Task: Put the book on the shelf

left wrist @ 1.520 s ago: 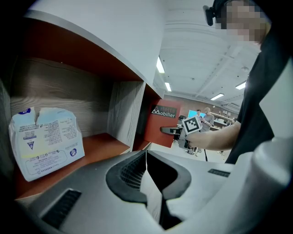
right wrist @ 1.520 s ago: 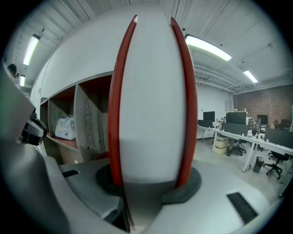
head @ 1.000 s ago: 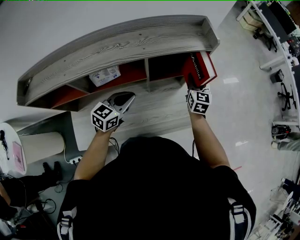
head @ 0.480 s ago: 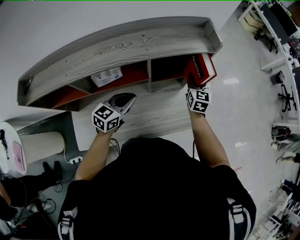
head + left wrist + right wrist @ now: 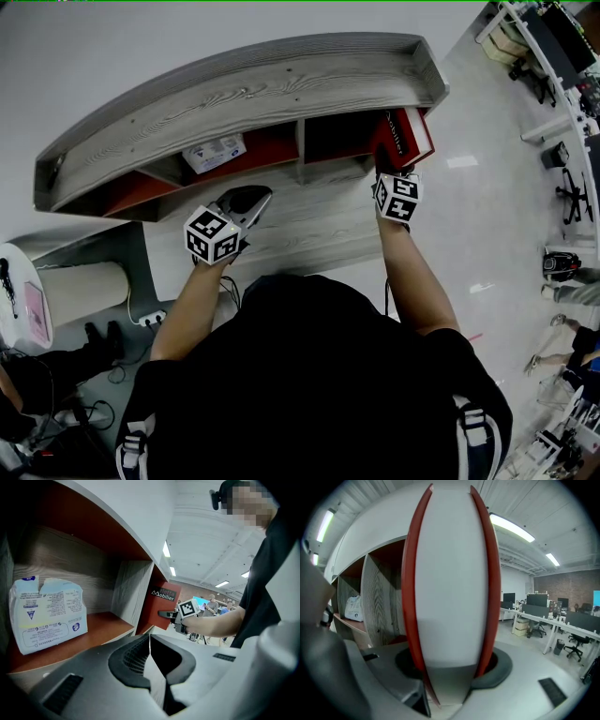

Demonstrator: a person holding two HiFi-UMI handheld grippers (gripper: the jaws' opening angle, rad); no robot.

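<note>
Jaws of the right gripper have just been opening off the book, upright ahead in the shelf: placing looks done. Left gripper is clenched, empty.

- Black short-sleeved top, loose fit, forearms bare.
- Small black camera mounted at the head.
- Dark shoulder straps with pale grey buckles, one on each side.
- Left gripper: pale grey moulded shell, black ribbed jaw insides.
- Right gripper: same grey build, dark rounded recesses.
- Marker cube on each gripper: white faces, black square codes.
- Thin dark cable beside the right forearm.
</note>
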